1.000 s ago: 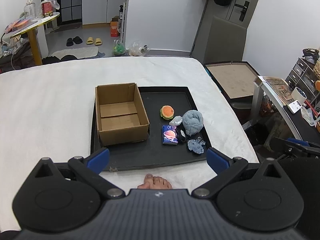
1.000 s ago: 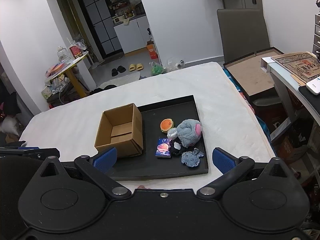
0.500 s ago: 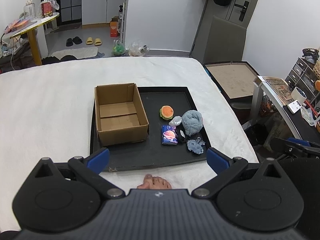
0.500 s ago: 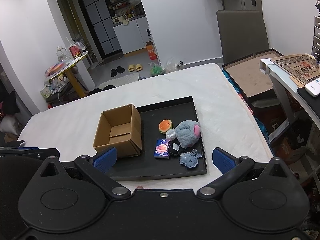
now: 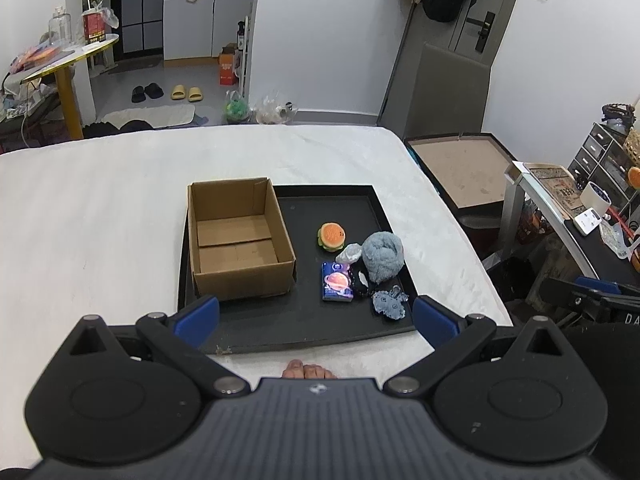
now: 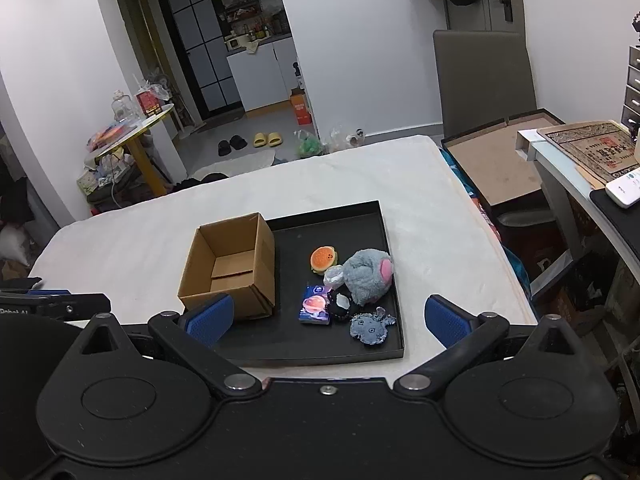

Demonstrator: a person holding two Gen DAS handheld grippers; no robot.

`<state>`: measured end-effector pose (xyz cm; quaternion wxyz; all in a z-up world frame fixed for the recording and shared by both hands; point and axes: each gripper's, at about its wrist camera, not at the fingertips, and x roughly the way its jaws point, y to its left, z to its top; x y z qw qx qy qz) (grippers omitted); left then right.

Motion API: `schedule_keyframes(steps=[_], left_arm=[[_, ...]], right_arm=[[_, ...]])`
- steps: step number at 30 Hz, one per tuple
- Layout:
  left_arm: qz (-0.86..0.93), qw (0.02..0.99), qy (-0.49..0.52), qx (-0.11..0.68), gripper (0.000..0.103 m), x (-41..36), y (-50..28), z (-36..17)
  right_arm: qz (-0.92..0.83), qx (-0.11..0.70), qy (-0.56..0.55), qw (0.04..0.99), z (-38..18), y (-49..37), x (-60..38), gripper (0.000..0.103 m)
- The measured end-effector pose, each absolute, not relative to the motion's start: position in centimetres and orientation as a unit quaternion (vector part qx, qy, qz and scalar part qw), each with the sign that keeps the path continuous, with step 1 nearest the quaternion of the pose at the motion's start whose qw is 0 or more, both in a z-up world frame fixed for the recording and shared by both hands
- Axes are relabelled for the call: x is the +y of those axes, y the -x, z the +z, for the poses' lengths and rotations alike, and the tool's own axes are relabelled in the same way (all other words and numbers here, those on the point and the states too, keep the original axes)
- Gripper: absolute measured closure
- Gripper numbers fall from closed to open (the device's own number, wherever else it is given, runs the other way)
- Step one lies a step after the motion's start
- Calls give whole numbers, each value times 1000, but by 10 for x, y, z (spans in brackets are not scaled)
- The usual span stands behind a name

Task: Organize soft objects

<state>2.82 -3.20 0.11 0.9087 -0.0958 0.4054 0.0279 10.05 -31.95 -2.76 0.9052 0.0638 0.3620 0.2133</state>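
The box is plain brown cardboard, matt. The tray looks smooth, matt black. The grey toy is fuzzy plush; the burger looks soft and smooth. The white bed cover is finely ribbed cloth.

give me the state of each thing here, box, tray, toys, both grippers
cardboard box: open, empty, upright on tray
black tray: flat on bed
burger plush: on tray, outside box
grey plush: on tray, outside box
blue packet: lying flat on tray
left gripper: open, empty
right gripper: open, empty
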Motion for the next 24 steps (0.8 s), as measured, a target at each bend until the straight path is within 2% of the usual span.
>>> schedule_keyframes(steps=[15, 24], left_arm=[[35, 916, 95, 389, 0, -16, -45, 1], [35, 911, 101, 398, 1, 5, -59, -27]], right_arm=[[197, 359, -55, 911, -34, -107, -315, 0], [194, 363, -54, 910, -53, -122, -314, 0]])
